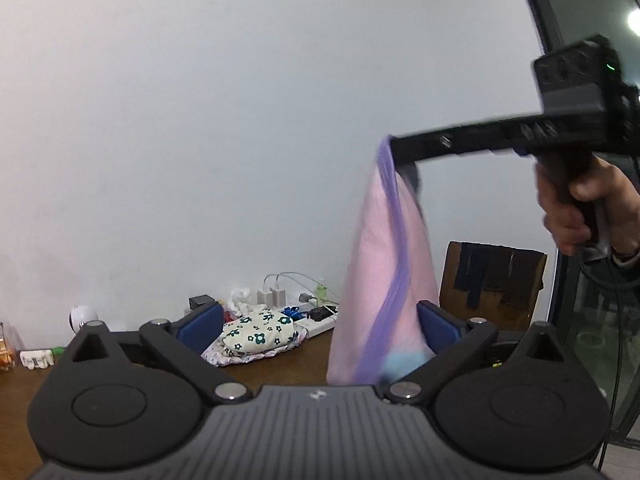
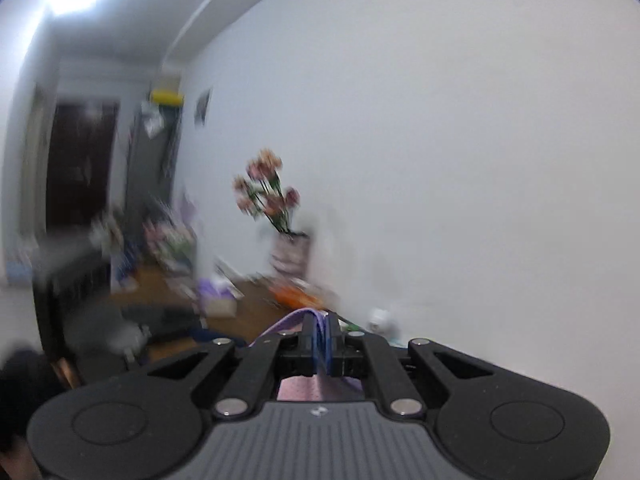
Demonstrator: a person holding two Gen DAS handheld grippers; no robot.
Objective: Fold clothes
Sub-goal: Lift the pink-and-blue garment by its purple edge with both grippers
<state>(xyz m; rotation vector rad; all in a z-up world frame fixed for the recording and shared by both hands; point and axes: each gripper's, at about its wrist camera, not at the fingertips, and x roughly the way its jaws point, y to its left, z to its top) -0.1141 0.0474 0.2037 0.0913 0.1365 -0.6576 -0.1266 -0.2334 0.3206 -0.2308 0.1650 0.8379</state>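
Observation:
A pink garment with a purple trim point(image 1: 386, 264) hangs in the air in the left wrist view, held at its top by my right gripper point(image 1: 400, 152), which is shut on its purple edge. The same trim point(image 2: 320, 332) shows pinched between the right gripper's point(image 2: 321, 338) blue pads. My left gripper point(image 1: 320, 328) is open; the hanging garment's lower part passes in front of its right pad point(image 1: 438, 330), and it holds nothing.
A brown wooden table point(image 1: 280, 364) holds a flowered folded cloth pile point(image 1: 256, 334), a power strip with chargers point(image 1: 316, 316) and a white round camera point(image 1: 82, 316). A wooden chair point(image 1: 494, 284) stands at the right. A flower vase point(image 2: 290, 254) stands by the white wall.

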